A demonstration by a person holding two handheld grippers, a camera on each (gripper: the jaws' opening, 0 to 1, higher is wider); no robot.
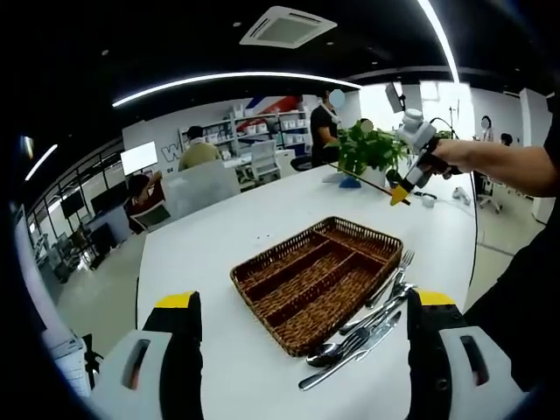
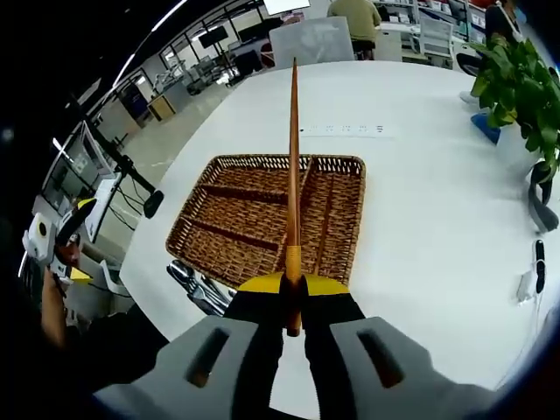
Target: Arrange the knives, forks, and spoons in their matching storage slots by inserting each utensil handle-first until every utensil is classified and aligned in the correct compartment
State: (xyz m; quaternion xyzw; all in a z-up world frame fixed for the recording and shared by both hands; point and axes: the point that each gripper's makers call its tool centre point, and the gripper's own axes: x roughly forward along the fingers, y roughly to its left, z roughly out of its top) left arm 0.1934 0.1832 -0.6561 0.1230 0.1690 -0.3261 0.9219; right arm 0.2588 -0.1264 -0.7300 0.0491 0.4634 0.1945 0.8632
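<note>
Woven brown wicker makes up the rectangular cutlery basket [image 1: 317, 280], split into long slots plus one crosswise slot, resting on the white round desk [image 1: 219, 236]. Just beside its edge lies a loose pile of shiny metal cutlery [image 1: 367, 328], a fork's tines pointing away from the left gripper [image 1: 306, 350], whose jaws stand released and wide apart. The right gripper [image 2: 293, 302] has its jaws clenched on a slim reddish-brown wooden stick [image 2: 293, 175], tapering to a point, held in the air over the basket. A green potted plant [image 2: 516, 87] stands near the desk's far side.
</note>
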